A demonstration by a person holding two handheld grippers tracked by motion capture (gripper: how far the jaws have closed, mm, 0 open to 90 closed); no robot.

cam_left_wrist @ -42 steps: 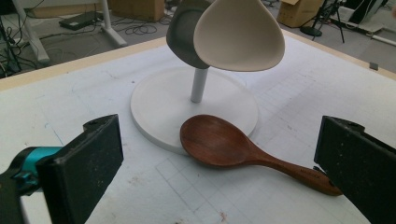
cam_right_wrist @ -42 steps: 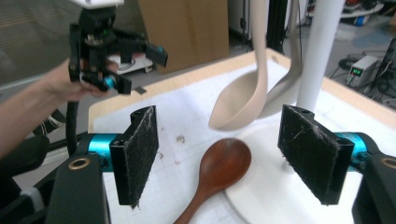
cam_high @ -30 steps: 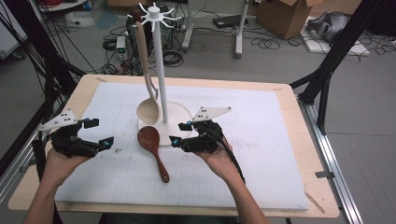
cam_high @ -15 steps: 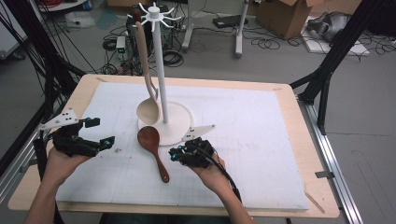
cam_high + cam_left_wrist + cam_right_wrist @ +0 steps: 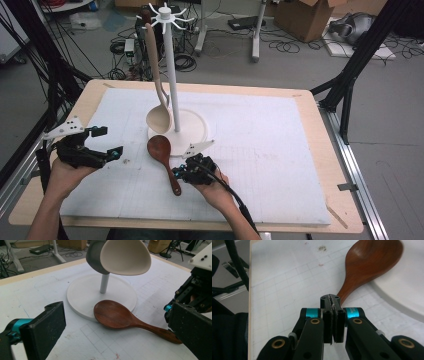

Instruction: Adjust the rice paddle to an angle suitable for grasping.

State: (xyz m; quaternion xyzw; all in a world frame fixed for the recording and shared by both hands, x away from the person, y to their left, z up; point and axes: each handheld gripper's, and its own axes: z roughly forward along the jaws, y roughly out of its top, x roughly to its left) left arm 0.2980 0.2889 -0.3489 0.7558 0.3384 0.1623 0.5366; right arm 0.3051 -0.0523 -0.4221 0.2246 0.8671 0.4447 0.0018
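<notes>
A dark wooden spoon [image 5: 159, 147] lies on the white mat, its bowl resting against the round base of a white utensil stand [image 5: 192, 127]. My right gripper [image 5: 178, 175] is low over the spoon's handle end. In the right gripper view its jaws [image 5: 331, 298] have just been closing and now meet pad to pad, with nothing between them; the spoon [image 5: 372, 262] runs out from under their tips. My left gripper [image 5: 111, 141] hovers open to the left, and its view looks at the spoon [image 5: 117, 315] between wide jaws [image 5: 116, 326].
A beige ladle [image 5: 159, 117] hangs from the stand's top, its bowl [image 5: 125, 256] just above the base, with a darker utensil [image 5: 93, 257] behind it. The white mat [image 5: 280, 150] covers a wooden table. Cables, boxes and frame legs lie on the floor beyond.
My right gripper has come down and towards the spoon's handle, and its jaws have gone from open to shut. The left gripper and the spoon have stayed where they were.
</notes>
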